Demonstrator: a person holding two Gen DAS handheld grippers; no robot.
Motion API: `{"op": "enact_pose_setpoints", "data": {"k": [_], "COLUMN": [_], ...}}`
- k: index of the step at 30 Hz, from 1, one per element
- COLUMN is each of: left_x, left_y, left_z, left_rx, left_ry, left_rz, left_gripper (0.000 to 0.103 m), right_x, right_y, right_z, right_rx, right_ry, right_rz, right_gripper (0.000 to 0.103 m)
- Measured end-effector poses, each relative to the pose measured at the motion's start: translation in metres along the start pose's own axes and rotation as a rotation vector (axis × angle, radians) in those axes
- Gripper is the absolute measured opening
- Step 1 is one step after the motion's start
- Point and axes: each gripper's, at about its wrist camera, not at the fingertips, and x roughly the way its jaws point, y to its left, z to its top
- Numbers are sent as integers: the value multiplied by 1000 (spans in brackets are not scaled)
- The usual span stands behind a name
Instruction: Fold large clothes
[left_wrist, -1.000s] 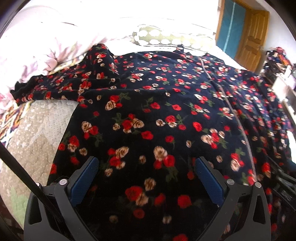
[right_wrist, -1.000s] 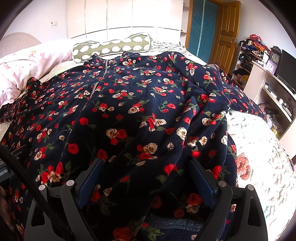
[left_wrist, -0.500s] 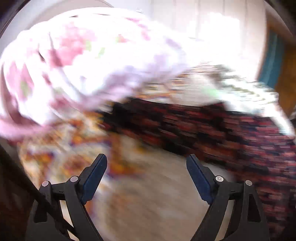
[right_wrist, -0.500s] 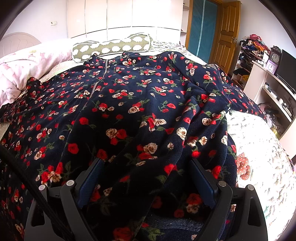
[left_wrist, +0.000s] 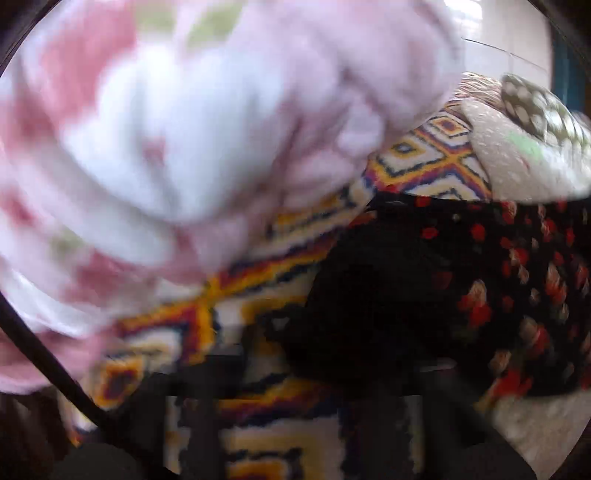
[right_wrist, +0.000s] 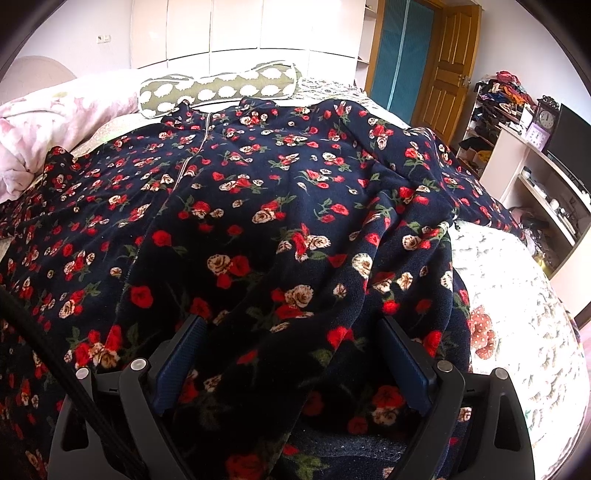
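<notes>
A large navy robe with red and cream roses lies spread over the bed, zip up the front. In the right wrist view my right gripper hovers over its lower part. Its blue pads stand wide apart and press nothing. The left wrist view is blurred. It shows the robe's left sleeve ending in a dark cuff on a patterned blanket. My left gripper has its jaws together at that cuff, and dark cloth fills the spot between them.
A pink floral quilt is heaped just beyond the cuff, over a geometric patterned blanket. A spotted green bolster lies at the robe's collar. White bedspread shows on the right, with shelves and a wooden door beyond.
The left gripper swept left from the robe's body to the sleeve cuff by the quilt, and its wide jaws closed there. The right gripper and the robe under it stayed still.
</notes>
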Motion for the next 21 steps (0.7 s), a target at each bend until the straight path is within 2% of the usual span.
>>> {"op": "enact_pose_setpoints", "data": {"k": [1,3,5,9,13,16,21], "left_x": [-2,-18,-43,-111,-175,-214,-257], "left_y": [8,13,6,-40,-133,-232,-378], "left_z": [2,5,8,15,13,2,-22], "left_rx": [-62,-122,-117,-36,101,207,309], "left_ry": [2,-23,-45,-82,-76,-34,3], "left_rz": [-30,-70,-100,-230,-417,-582,-831], "left_gripper": [11,10,10,10,10,10,11], "right_x": [0,0,1,0,-1,-3,-4], "right_y": [0,0,0,-2,-7,-11,-13], "right_z": [0,0,0,0,-1,-2,-2], "right_rx": [0,1,2,12,26,40,45], "right_ry": [0,0,-2,-5,-8,-14,-12], "right_rz": [0,1,4,18,44,70,98], "right_gripper": [95,95,95,95,96,96,96]}}
